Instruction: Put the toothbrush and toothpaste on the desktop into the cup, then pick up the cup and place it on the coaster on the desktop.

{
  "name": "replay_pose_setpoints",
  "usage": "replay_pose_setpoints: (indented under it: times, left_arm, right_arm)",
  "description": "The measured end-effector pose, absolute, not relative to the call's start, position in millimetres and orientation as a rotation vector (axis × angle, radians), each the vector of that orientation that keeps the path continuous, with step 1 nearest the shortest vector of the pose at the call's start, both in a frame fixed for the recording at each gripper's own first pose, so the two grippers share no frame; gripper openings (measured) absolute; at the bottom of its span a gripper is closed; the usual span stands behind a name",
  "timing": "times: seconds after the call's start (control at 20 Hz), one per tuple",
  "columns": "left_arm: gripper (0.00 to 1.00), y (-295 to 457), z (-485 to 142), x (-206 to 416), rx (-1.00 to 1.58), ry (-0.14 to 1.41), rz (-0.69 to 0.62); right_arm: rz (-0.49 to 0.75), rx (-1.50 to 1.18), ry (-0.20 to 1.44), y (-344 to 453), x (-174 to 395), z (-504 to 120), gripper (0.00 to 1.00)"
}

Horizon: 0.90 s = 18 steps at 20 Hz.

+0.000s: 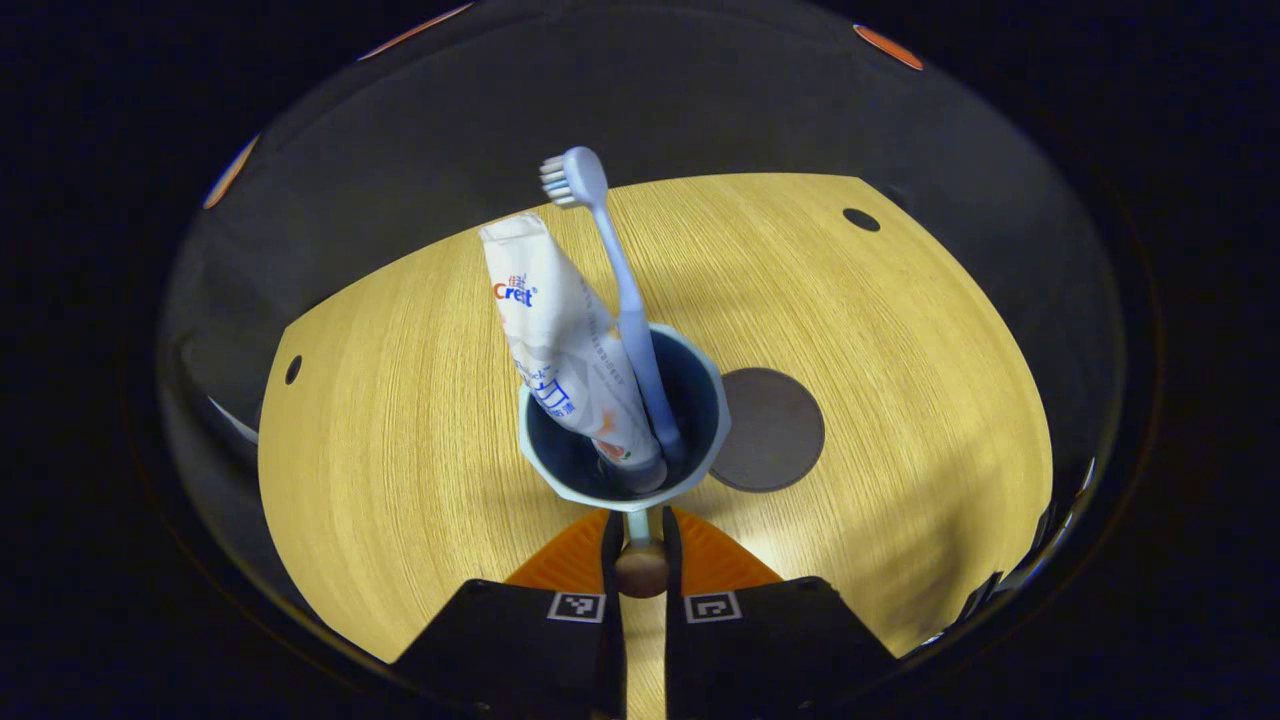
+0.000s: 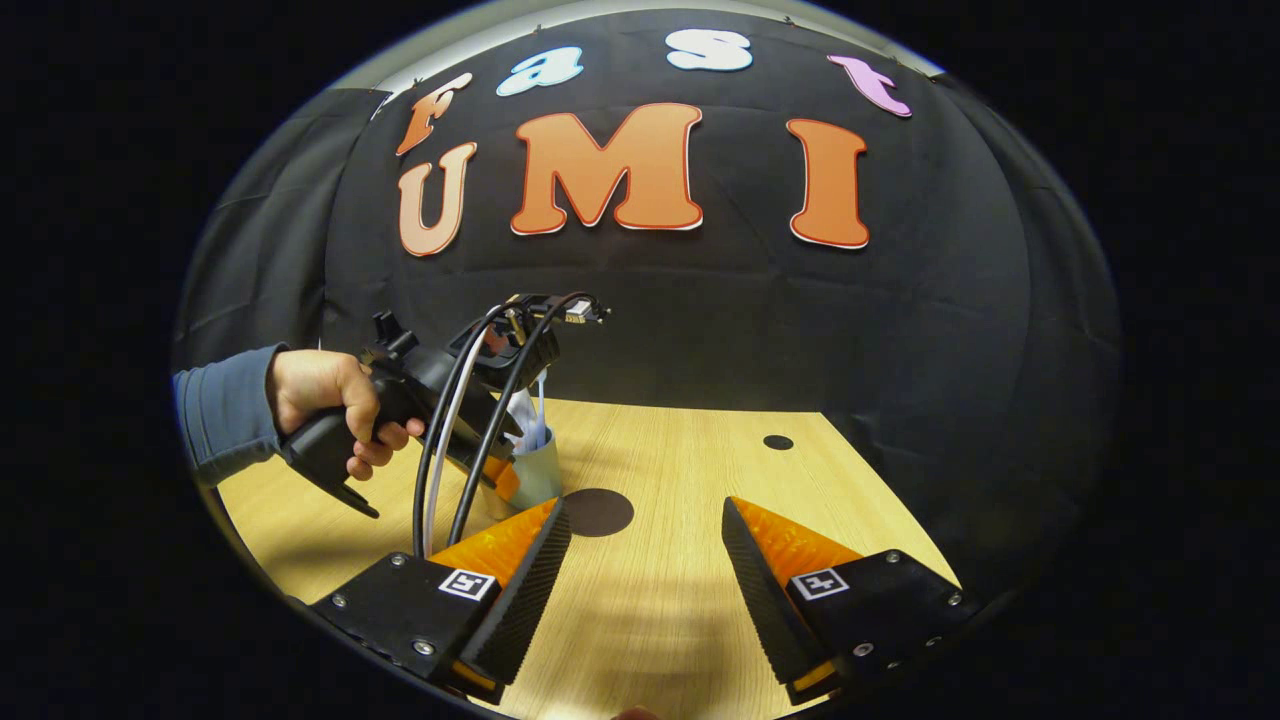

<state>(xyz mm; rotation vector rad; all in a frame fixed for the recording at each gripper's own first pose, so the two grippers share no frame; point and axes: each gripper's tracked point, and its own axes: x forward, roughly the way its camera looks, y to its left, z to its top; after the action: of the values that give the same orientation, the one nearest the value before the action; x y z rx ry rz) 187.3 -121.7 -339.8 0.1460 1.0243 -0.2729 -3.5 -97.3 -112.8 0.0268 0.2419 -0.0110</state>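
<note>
Recording booth: black cloth wall (image 2: pixel 700 320), wooden desktop (image 2: pixel 660 600).

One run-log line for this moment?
left gripper: shut on cup handle | toothbrush, toothpaste: in cup | coaster: bare | right gripper: open

Bright overhead light on the desktop (image 1: pixel 420 420), soft shadows, dim surroundings, strong fisheye bending at edges.

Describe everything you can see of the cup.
The cup is pale blue outside and dark blue inside, with a faceted, flaring rim; it looks like plastic or ceramic. It stands upright, apparently on the wooden desktop, just beside the dark round coaster, not on it. The toothpaste and toothbrush lean inside it. A thin handle ending in a brown knob sticks out toward the camera, and the left gripper is shut on that handle.
</note>
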Motion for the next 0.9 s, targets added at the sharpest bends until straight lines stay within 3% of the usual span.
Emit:
replay_pose_setpoints:
  times: [0.5,0.9]
  left_arm:
    - [0.12,-134,-321,200,0.132,0.881,-0.301]
    - [0.13,-135,-329,191,0.100,0.941,-0.383]
  right_arm:
    - [-0.024,0.028,0.260,-102,-5,-118,0.94]
    - [-0.077,0.020,0.252,-131,-19,-116,0.92]
